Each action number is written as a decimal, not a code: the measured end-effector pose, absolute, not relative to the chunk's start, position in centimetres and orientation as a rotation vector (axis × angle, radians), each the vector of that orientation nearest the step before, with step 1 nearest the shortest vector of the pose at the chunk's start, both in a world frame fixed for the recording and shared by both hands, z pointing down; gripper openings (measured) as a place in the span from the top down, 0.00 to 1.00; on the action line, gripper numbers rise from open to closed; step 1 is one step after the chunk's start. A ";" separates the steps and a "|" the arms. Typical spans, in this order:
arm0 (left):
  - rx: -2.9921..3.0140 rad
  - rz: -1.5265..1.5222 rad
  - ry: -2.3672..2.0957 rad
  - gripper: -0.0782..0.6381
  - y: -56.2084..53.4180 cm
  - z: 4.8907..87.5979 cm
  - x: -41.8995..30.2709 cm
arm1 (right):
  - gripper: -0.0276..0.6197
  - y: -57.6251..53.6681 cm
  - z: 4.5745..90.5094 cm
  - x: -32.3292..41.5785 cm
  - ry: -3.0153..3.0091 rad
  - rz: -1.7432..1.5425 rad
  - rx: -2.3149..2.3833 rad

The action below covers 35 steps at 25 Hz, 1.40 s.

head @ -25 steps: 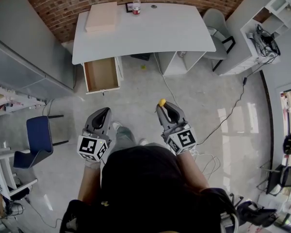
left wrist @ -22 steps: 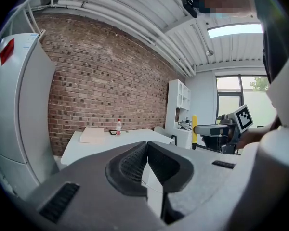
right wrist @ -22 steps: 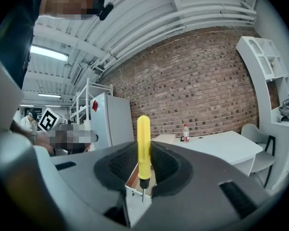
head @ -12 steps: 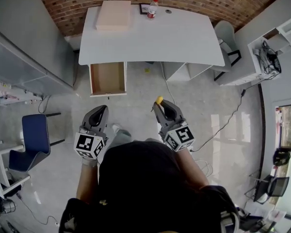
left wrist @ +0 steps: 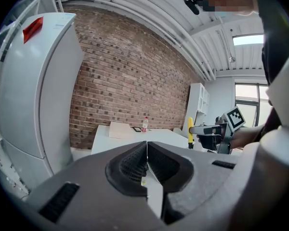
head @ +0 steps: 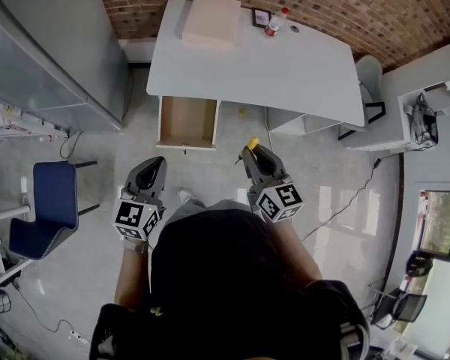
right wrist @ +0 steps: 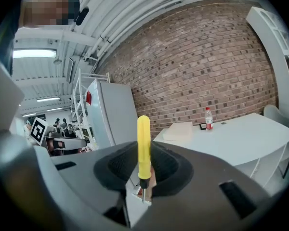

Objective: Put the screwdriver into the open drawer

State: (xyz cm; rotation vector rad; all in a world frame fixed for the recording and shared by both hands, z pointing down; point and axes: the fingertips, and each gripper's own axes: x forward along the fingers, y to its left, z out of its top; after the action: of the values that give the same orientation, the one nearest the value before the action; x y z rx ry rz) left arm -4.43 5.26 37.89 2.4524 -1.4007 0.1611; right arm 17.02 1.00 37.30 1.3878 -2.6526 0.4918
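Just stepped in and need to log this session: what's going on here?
A person faces a white desk with a handheld tool in each hand. The right tool is shut on a yellow-handled screwdriver, whose handle sticks out past the jaws. The left tool is shut and empty. The open drawer under the desk lies ahead of them with nothing visible inside. The screwdriver is not yet in it.

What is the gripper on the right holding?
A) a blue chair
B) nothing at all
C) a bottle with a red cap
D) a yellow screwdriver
D: in the right gripper view, the right gripper has its jaws closed on the yellow screwdriver, whose handle sticks out past them.
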 end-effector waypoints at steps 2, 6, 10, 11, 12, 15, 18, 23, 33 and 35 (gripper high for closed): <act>2.435 0.165 -1.411 0.88 4.8 38.4 -5.8 | 0.82 0.0 38.1 15.7 -2.644 0.519 1.378; 2.392 0.159 -1.429 0.88 4.8 39.1 -7.7 | 0.82 -1.8 40.2 13.7 -2.619 0.571 1.355; 2.347 0.162 -1.456 0.88 5.2 40.1 -9.0 | 0.82 -3.4 43.2 11.8 -2.580 0.630 1.321; 2.334 0.166 -1.464 0.88 5.3 40.4 -9.3 | 0.82 -3.8 44.0 11.4 -2.572 0.639 1.314; 2.319 0.169 -1.473 0.88 5.4 40.7 -9.5 | 0.82 -4.3 44.9 11.1 -2.562 0.649 1.308; 2.263 0.184 -1.503 0.88 5.7 41.8 -10.2 | 0.82 -5.5 48.2 10.6 -2.529 0.700 1.285; 2.193 0.215 -1.534 0.88 6.0 43.1 -10.8 | 0.82 -6.7 51.8 10.5 -2.492 0.746 1.249; 2.095 0.263 -1.560 0.88 5.3 45.4 -10.9 | 0.82 -9.8 58.1 10.8 -2.424 0.790 1.202; 1.960 0.349 -1.566 0.88 2.6 49.6 -11.6 | 0.82 -14.8 70.7 9.4 -2.307 0.846 1.116; 1.932 0.366 -1.571 0.88 2.1 50.4 -11.7 | 0.82 -15.7 73.1 9.5 -2.282 0.855 1.112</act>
State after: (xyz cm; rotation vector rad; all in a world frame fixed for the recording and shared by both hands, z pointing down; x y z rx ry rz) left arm -11.71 2.14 50.38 1.9321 -1.5713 0.3658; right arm 9.49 -15.73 73.06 1.1123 -2.2818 0.8555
